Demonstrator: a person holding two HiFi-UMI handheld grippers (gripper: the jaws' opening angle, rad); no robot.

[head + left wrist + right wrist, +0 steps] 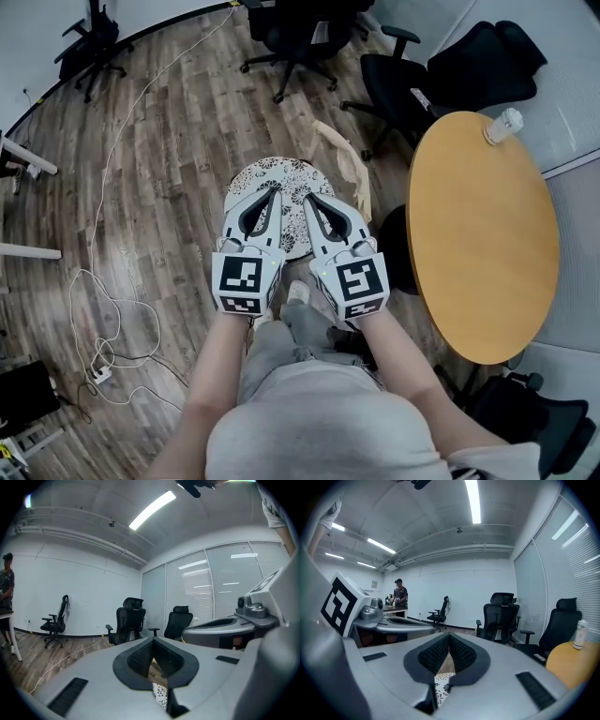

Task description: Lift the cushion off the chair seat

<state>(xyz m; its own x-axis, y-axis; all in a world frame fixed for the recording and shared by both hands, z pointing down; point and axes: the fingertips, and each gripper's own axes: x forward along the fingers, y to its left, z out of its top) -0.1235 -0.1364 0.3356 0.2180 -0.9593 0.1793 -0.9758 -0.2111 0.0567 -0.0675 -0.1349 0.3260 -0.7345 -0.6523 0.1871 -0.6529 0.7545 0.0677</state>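
The left gripper [274, 195] and the right gripper [310, 199] each hold their jaws closed tip to tip, empty. The round cushion [281, 176], patterned black and white, lies flat on the wooden chair [349, 161] seat below both tips.

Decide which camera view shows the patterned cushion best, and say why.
The head view: it shows the cushion as a round outline from above, though the left gripper and right gripper cover its middle. Each gripper view shows only a patterned sliver below the jaws.
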